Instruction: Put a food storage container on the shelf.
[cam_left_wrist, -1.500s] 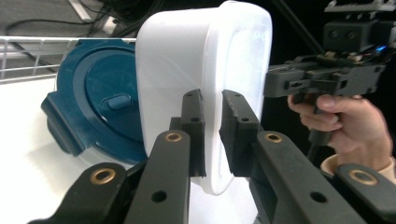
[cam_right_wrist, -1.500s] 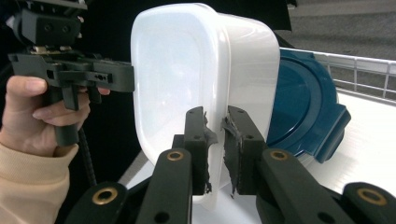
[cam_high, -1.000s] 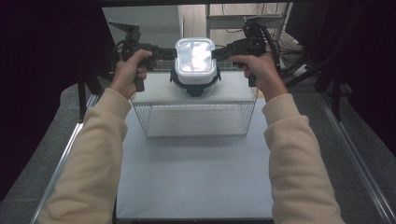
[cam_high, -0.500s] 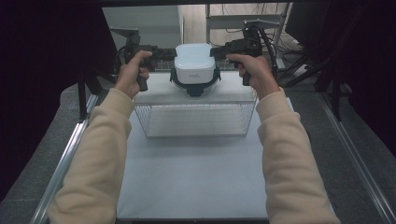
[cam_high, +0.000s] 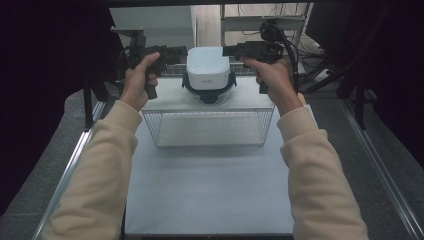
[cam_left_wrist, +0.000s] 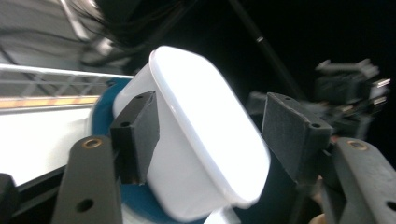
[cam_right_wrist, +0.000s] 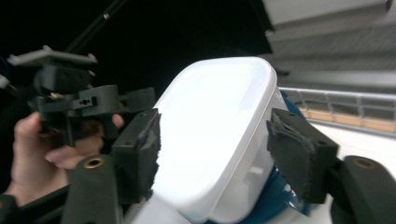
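The white rounded plastic tub (cam_high: 208, 68) sits inverted on a dark blue base atop the white wire-mesh rack (cam_high: 207, 117), flanked by the left tool (cam_high: 176, 54) and right tool (cam_high: 231, 50), both wide, apparently to lift it evenly.

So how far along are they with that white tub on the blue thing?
Done: the white rounded plastic tub sits on the dark blue round base, on top of the white wire rack. In hand: the left gripper and the right gripper each have their jaws on either side of the tub. I cannot tell if they are squeezing it. Left: probably lifting the tub, as it is not yet off the base.
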